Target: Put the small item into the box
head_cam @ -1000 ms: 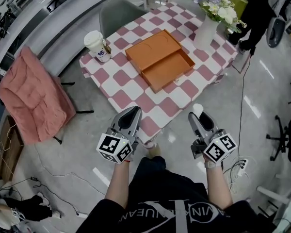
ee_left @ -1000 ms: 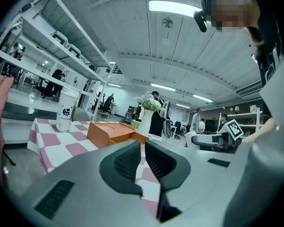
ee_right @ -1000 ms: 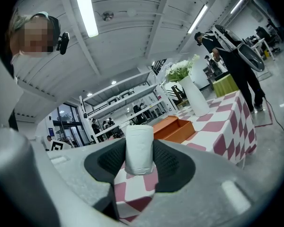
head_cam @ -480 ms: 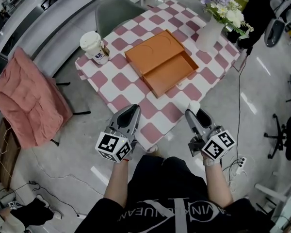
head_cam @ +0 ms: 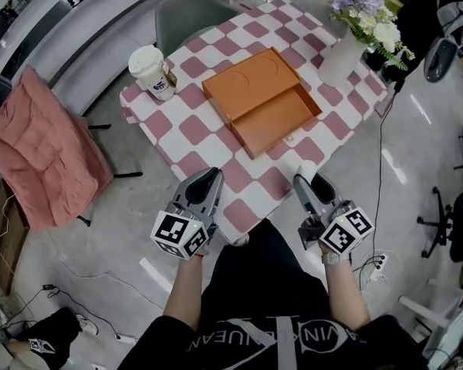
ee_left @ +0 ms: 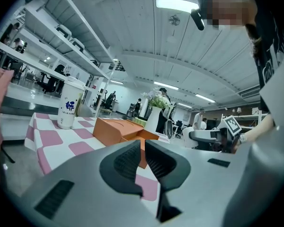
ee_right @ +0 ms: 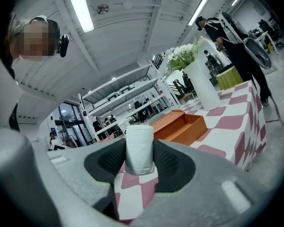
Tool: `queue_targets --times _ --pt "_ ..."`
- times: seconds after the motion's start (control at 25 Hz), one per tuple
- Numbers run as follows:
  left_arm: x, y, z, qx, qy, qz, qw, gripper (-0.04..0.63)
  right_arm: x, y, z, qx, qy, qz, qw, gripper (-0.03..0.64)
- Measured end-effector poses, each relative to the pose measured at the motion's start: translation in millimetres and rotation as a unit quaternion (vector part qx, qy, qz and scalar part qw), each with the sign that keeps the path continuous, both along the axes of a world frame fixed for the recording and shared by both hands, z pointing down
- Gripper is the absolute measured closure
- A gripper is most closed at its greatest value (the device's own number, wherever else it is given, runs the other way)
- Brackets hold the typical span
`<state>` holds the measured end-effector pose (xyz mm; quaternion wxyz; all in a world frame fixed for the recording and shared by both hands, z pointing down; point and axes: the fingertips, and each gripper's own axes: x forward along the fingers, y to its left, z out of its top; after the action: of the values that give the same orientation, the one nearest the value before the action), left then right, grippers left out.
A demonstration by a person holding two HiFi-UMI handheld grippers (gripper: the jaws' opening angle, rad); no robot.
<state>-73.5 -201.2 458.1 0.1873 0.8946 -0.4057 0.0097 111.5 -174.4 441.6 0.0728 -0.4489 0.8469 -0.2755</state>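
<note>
Between the jaws of the right gripper (head_cam: 305,180), lower right of frame, the small white cylinder (ee_right: 139,148) stands clamped upright; left gripper (head_cam: 207,182) closed, empty; best carried level over the orange box (head_cam: 275,123), upper centre, and lowered inside before release.

Likely a lab: shelving racks (ee_left: 66,37), office chair (head_cam: 455,226).
</note>
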Motion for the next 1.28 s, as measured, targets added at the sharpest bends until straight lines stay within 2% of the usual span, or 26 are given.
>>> queue_targets --times 0.4,0.68,1.08,1.28 --pt "23 -35 -2 0.006 -0.011 0.017 0.9998 0.566 -4 -47 -6 0.006 0.006 -0.026 1.000 0.437" --pt "36 -54 0 0.008 -0.024 0.028 0.9993 0.566 -16 -74 -2 0.002 0.019 -0.063 0.998 0.437" --pt "40 -77 12 -0.001 -0.031 0.022 0.9993 0.566 -40 -107 4 -0.005 0.082 -0.123 0.989 0.437" --pt "38 -86 17 -0.010 -0.028 0.016 0.9994 0.566 -46 -123 19 -0.034 0.151 -0.134 0.979 0.437"
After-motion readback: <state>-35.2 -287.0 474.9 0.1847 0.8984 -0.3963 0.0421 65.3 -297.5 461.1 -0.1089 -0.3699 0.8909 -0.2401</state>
